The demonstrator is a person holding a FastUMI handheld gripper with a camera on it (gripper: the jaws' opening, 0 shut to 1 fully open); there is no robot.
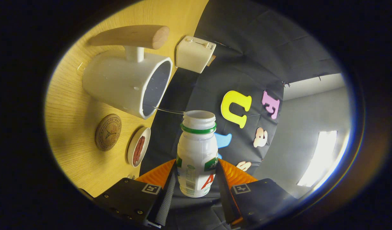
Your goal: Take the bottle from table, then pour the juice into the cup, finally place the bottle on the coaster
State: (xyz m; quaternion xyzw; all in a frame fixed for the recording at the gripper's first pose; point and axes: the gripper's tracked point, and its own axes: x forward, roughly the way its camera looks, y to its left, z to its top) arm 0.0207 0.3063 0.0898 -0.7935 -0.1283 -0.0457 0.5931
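Note:
My gripper is shut on a small white bottle with a green neck ring and no cap, both fingers pressing its sides. The whole view is rolled, so the bottle is tipped sideways with its open mouth pointing at the rim of a white cup with a wooden handle. The bottle's mouth is a short way from the cup's opening, level with its rim. A round brown coaster lies on the wooden table beside the cup's base. No juice stream shows.
A small white dish holding something reddish-brown sits next to the coaster. A white toaster-like box stands at the table's far edge against the black cloth wall. Beyond the cloth is a grey wall with a bright window.

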